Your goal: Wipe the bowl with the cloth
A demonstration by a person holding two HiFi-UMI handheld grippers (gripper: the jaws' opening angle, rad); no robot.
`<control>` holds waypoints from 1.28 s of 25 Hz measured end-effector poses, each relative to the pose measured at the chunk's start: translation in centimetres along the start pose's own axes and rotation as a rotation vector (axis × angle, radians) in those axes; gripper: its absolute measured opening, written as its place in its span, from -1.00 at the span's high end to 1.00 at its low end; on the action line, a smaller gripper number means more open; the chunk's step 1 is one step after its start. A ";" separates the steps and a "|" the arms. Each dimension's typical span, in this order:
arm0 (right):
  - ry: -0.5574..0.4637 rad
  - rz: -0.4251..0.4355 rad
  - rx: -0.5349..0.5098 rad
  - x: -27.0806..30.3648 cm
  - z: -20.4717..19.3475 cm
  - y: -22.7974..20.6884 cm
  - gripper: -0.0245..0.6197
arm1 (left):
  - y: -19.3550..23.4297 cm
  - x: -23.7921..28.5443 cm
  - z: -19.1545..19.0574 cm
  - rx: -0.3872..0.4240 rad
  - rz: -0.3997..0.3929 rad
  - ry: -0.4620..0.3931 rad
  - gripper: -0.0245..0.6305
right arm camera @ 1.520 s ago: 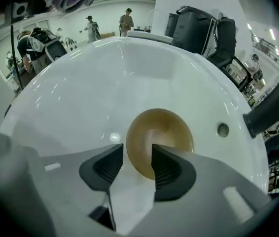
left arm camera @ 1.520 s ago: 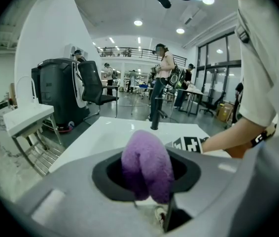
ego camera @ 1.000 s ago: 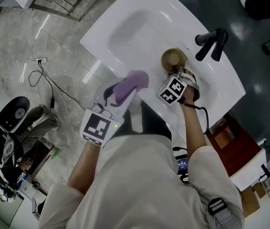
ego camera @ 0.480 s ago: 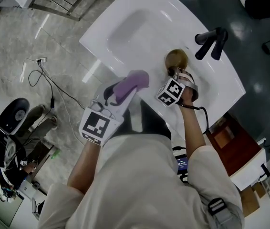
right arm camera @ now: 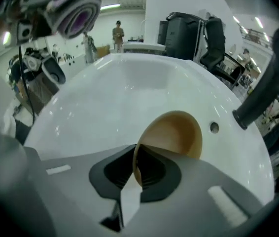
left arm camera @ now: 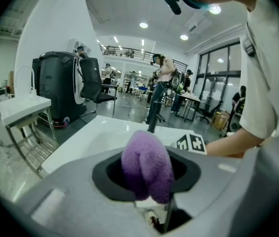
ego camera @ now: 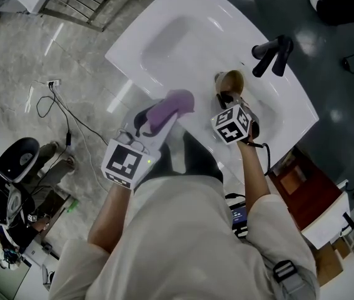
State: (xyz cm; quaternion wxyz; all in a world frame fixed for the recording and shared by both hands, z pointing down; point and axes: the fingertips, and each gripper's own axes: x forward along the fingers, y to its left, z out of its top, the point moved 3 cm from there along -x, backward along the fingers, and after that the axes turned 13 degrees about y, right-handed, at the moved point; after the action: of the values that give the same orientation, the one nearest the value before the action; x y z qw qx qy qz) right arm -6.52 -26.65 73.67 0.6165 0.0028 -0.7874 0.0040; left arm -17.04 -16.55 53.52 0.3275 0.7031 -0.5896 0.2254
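Note:
A tan wooden bowl (ego camera: 232,79) stands tilted on its edge at the right side of the white sink (ego camera: 164,42). My right gripper (ego camera: 225,96) has its jaws closing tight on the bowl's near rim. The right gripper view shows the rim pinched between the pads and the hollow of the bowl (right arm camera: 176,132) facing right, just past my right gripper (right arm camera: 135,169). My left gripper (ego camera: 163,116) is shut on a purple cloth (ego camera: 172,104), holding it over the sink's front edge, left of the bowl. In the left gripper view the cloth (left arm camera: 147,164) bulges out of my left gripper (left arm camera: 149,184).
A black faucet (ego camera: 271,56) stands at the sink's right rim, close behind the bowl, and rises at the right of the right gripper view as well, where the faucet (right arm camera: 262,88) looms large. The basin's hollow (ego camera: 177,36) lies to the left. Cables and equipment lie on the floor at left.
My right gripper has shut on the bowl's rim and tipped the bowl up on edge, drawing slightly back. The left gripper with the cloth has barely moved.

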 end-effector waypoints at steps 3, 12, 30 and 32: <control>-0.139 0.140 0.153 -2.6 1.6 0.9 0.89 | 0.1 -0.8 0.5 0.002 -0.015 -0.028 0.53; -0.565 0.469 0.277 -13.5 6.2 6.4 0.89 | -1.0 -4.4 3.3 -0.003 -0.130 -0.229 0.53; -0.849 0.428 0.281 -24.7 2.5 15.0 0.89 | -10.6 -10.9 3.4 0.191 -0.545 -0.434 0.53; -0.857 0.395 0.284 -26.0 1.6 15.4 0.89 | -11.5 -11.3 3.6 0.220 -0.573 -0.434 0.53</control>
State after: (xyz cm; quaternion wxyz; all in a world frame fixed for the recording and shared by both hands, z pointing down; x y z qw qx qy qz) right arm -2.01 -11.24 47.97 0.2181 -0.0609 -0.9473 0.2266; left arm -8.40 -10.47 40.86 0.1672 0.9018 -0.3971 0.0323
